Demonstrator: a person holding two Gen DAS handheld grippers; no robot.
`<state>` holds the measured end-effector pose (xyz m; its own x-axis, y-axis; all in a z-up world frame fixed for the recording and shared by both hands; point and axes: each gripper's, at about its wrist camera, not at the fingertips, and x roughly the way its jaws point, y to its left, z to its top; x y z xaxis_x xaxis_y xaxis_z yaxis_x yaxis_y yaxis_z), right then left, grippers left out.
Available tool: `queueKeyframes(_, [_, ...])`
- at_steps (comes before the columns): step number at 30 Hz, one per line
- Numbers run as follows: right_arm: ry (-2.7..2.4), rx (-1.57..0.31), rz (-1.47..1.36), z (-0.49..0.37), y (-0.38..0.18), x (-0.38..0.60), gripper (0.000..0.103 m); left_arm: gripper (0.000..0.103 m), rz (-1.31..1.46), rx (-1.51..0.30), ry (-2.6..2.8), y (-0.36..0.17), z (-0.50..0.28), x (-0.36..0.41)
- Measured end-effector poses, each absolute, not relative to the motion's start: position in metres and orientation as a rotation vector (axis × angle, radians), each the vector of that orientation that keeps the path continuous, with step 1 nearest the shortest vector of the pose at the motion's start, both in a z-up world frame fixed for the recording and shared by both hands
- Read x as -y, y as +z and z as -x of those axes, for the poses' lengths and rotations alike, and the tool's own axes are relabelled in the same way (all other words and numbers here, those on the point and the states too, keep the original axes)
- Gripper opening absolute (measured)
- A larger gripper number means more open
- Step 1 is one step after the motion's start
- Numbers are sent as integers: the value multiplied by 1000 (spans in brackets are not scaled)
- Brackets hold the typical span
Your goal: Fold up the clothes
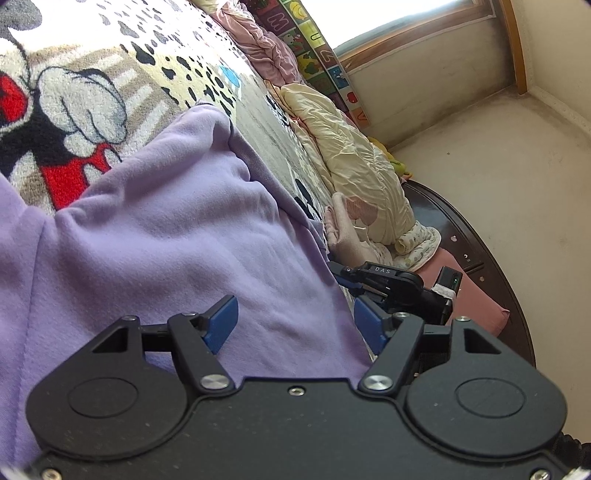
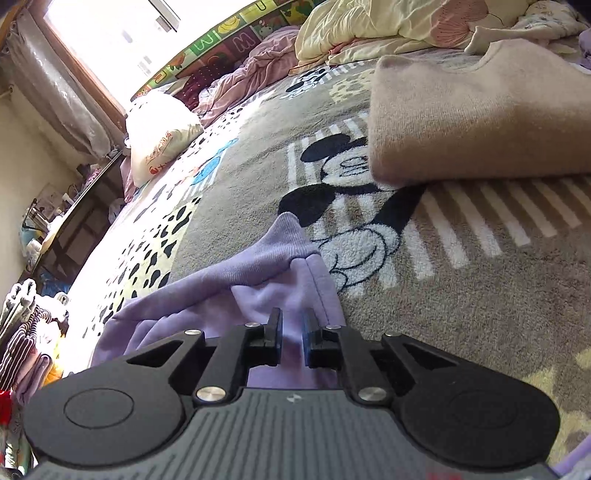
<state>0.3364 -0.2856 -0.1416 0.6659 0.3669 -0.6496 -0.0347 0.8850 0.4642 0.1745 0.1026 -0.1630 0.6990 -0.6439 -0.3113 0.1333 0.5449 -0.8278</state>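
Garment: a lilac sweatshirt (image 1: 166, 236) lies rumpled on the cartoon-mouse blanket (image 2: 480, 295) covering the bed.
Left gripper (image 1: 295, 326): released, blue pads apart, sweatshirt cloth beneath them.
Right gripper (image 2: 292, 341): clenched on a fold of the sweatshirt.
Nearby: a folded beige sweater (image 2: 480, 122) lies well apart, toward the heaped quilts (image 2: 388, 26).

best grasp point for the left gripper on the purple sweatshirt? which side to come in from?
On the purple sweatshirt, take the edge that runs down past the folded corner, close by the left gripper. Come in low from the blanket side, one finger under the edge: there the cloth ends cleanly, whereas the middle lies flat with nothing to pinch. The right gripper looks shut on the garment already.
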Motion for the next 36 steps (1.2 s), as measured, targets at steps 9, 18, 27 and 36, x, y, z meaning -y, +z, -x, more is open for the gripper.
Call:
queueKeyframes(9, [231, -736, -108, -347, -121, 254, 38, 71, 685, -564, -306, -100, -191, -142])
queueKeyframes(18, [219, -777, -254, -366, -144, 281, 41, 63, 728, -757, -196, -132, -318, -158])
queueKeyframes(27, [350, -734, -490, -370, -150, 300, 10, 8, 685, -620, -235, -132, -330, -148])
queueKeyframes(36, [276, -717, -299, -369, -142, 295, 32, 48, 651, -623, -129, -123, -324, -157])
